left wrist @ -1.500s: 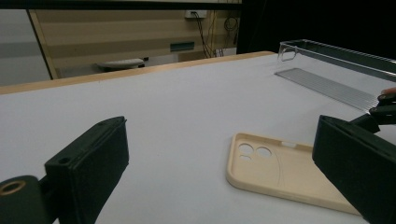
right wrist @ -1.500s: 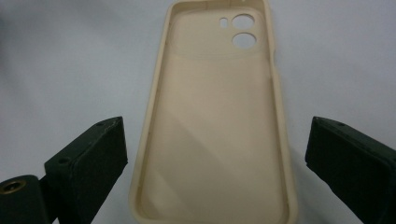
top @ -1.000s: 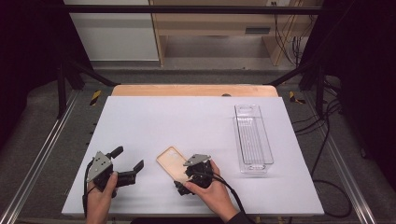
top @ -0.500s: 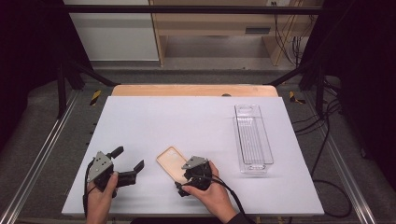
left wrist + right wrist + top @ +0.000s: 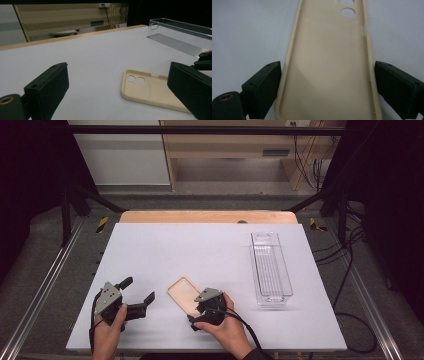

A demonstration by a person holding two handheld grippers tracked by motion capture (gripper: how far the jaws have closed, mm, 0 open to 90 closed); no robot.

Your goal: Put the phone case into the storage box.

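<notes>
A beige phone case lies hollow side up near the table's near edge, its near end between the spread jaws of the right gripper, which flank its sides without clamping. To the left, the left gripper rests with jaws apart, holding nothing; a clear tray sits to the far right.

text: none legible | labels: none | brands: none | numbers: none

The phone case lies on the table, left of the tray.
</notes>
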